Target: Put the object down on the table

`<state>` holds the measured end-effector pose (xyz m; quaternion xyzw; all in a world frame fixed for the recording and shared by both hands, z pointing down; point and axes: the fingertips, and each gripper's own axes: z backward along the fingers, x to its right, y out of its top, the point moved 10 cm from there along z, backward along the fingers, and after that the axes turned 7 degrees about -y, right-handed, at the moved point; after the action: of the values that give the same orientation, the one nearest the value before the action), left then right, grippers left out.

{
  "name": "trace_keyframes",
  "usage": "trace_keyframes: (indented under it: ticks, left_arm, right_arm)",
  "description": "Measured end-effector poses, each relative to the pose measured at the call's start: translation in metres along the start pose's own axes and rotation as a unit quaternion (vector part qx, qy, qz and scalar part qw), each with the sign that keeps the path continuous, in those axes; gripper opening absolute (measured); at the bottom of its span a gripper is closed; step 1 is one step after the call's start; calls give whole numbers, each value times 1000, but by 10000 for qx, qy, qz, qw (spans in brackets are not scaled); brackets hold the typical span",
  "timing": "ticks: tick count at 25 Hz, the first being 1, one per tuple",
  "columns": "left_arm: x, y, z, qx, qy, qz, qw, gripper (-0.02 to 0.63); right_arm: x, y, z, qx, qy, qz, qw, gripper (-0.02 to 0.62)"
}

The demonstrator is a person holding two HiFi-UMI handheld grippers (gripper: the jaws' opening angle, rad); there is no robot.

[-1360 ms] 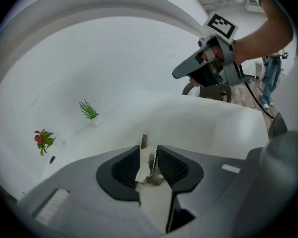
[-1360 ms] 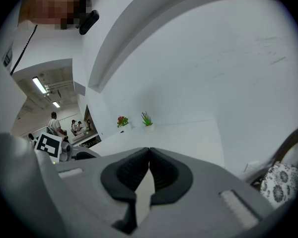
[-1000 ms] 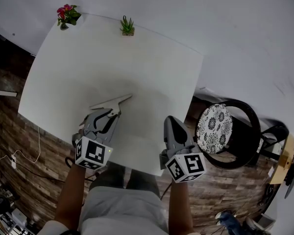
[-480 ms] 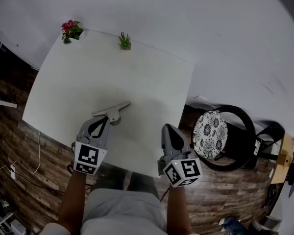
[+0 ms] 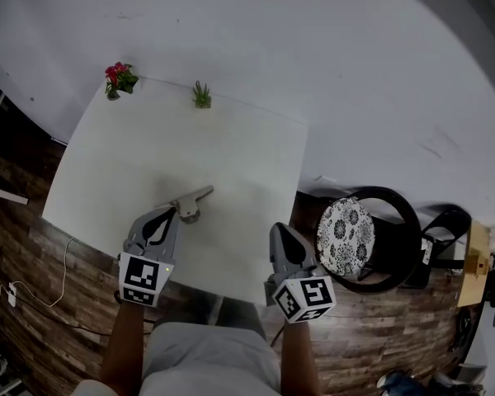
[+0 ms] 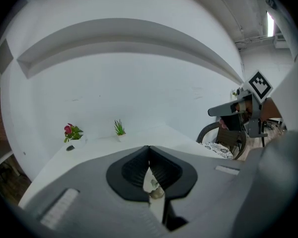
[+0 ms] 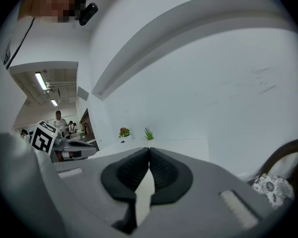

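White table (image 5: 231,147), grey T-shaped tool (image 5: 195,197) lying flat near the front edge, so the job looked basically done.

Going left to right: pink flowers (image 5: 120,79) sat on the far corner. My left gripper (image 5: 172,211) had its jaws squeezed together on nothing, and the tool lay just past its tips. A little green plant (image 5: 201,95) sat at the back edge. My right gripper (image 5: 278,228) was also closed and empty, over the front edge, and a chair (image 5: 346,231) with a patterned cushion stood off to the side. My guess for finishing cleanly was to back the left one off straight and not clip the handle, since it looked light enough to skid. I couldn't read any brand or label anywhere, only the black-and-white squares on my marker cubes (image 5: 144,275).
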<state>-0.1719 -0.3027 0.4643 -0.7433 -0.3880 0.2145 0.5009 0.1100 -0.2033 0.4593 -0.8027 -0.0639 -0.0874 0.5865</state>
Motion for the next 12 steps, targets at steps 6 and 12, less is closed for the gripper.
trace_keyframes:
  ticks: [6, 12]
  left_arm:
    - [-4, 21, 18, 330, 92, -8, 9994, 9]
    - [-11, 42, 35, 647, 181, -63, 9977, 9]
  right_arm:
    - [-2, 15, 17, 219, -119, 75, 9997, 3]
    - [-6, 29, 32, 423, -237, 155, 9987, 3]
